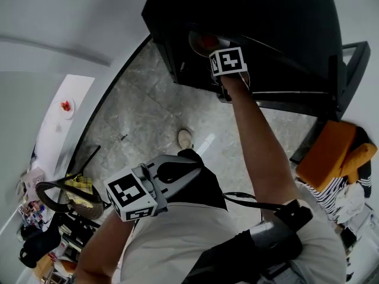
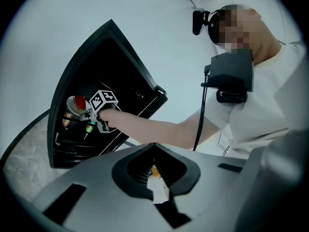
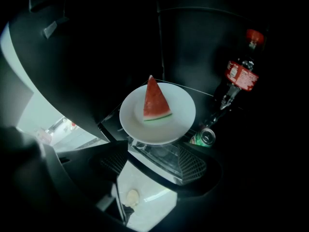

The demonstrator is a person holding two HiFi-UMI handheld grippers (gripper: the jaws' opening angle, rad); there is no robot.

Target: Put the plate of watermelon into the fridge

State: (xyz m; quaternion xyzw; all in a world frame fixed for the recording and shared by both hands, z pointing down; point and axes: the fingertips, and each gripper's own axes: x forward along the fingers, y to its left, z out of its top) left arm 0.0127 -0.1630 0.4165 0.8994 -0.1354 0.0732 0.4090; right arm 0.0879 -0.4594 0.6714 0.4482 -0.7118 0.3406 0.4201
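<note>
Dark fridge, watermelon plate on its shelf.
Right hand-held gripper spread, seemingly off the plate: withdraw straight out; left hand-held gripper pressed together.

The floor is grey stone with pale veins, and a bright patch of light shines on it. A pale shoe lies there, just beside the patch. The wall at the left is plain white. Along it runs a white counter with a small dish on it that holds something red. Lower left is a basket with a dark handle, among small clutter that I cannot tell apart. The black fridge stands on the floor at the top. At the right lie orange cushions and a striped cloth.
</note>
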